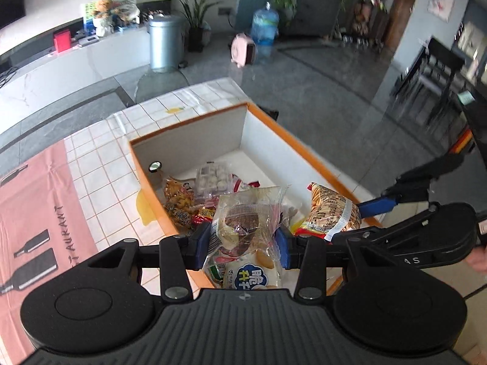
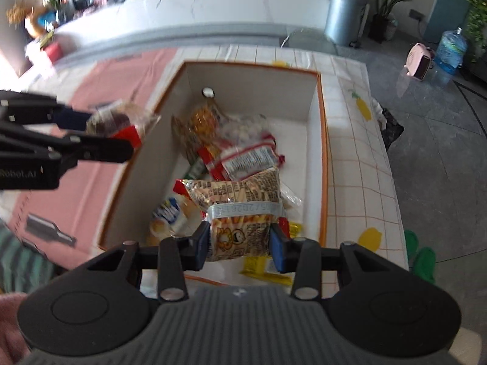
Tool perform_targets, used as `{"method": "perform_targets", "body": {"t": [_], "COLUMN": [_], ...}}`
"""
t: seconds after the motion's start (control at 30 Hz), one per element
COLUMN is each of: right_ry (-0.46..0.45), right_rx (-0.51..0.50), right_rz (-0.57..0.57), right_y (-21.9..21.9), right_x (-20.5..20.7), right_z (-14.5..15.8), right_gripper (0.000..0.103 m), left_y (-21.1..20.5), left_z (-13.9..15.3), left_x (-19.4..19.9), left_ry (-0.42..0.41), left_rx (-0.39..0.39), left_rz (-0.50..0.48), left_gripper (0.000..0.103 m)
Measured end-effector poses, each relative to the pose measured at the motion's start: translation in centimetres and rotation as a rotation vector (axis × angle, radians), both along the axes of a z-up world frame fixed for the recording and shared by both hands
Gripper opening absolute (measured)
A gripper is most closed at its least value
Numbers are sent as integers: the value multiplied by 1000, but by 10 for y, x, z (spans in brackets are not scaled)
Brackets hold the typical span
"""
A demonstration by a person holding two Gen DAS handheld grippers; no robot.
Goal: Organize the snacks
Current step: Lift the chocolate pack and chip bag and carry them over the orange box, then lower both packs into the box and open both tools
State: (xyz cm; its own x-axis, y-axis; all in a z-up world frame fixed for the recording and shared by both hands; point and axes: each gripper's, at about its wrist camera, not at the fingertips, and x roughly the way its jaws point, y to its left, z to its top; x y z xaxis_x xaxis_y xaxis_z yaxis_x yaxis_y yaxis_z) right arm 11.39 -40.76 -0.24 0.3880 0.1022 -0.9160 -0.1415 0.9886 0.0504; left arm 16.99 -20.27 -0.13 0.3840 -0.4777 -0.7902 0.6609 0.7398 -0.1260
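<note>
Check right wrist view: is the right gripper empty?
No. The right gripper is shut on a snack bag, held over the box.

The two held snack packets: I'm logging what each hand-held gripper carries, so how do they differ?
The left packet is clear, showing brown and pale pieces; the right packet is printed with text and a cartoon cat. The left looks crumpled, the right plump. Both are clamped above the orange-rimmed box.

glossy clear plastic snack bag (image 1: 243, 222); matt white cardboard box (image 1: 194, 143); brushed-metal bin (image 1: 164, 42).
</note>
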Motion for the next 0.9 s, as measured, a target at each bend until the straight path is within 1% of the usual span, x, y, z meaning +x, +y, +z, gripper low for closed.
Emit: {"method": "perform_targets", "body": {"t": [0.1, 0.17, 0.23, 0.37, 0.43, 0.6, 0.7, 0.77, 0.87, 0.9], "right_ry": [71, 102, 134, 196, 225, 301, 316, 315, 316, 320], "right_rx": [-62, -128, -171, -226, -249, -271, -267, -249, -235, -234], "right_rz": [65, 138, 216, 343, 387, 484, 514, 528, 570, 575], "right_y": [4, 12, 20, 36, 42, 52, 54, 54, 57, 57], "right_x": [15, 23, 30, 41, 47, 56, 59, 60, 59, 59], "right_z": [-13, -19, -24, -35, -41, -55, -60, -61, -63, -65], "right_gripper": [38, 39, 39, 39, 39, 39, 39, 39, 40, 41], "left_y": [-15, -23, -30, -43, -49, -58, -63, -66, -70, -70], "left_z": [-4, -6, -6, -16, -22, -38, -47, -53, -60, -61], "left_x": [2, 2, 1, 6, 10, 19, 22, 26, 29, 31], "left_ry": [-24, -57, -80, -82, -80, -81, -83, -78, -71, -64], "left_rx": [78, 120, 150, 212, 247, 323, 364, 390, 419, 417], "left_rz": [-41, -77, -118, -189, -218, -288, -335, -348, -371, -376], "left_gripper": [49, 49, 49, 49, 49, 49, 49, 49, 49, 49]}}
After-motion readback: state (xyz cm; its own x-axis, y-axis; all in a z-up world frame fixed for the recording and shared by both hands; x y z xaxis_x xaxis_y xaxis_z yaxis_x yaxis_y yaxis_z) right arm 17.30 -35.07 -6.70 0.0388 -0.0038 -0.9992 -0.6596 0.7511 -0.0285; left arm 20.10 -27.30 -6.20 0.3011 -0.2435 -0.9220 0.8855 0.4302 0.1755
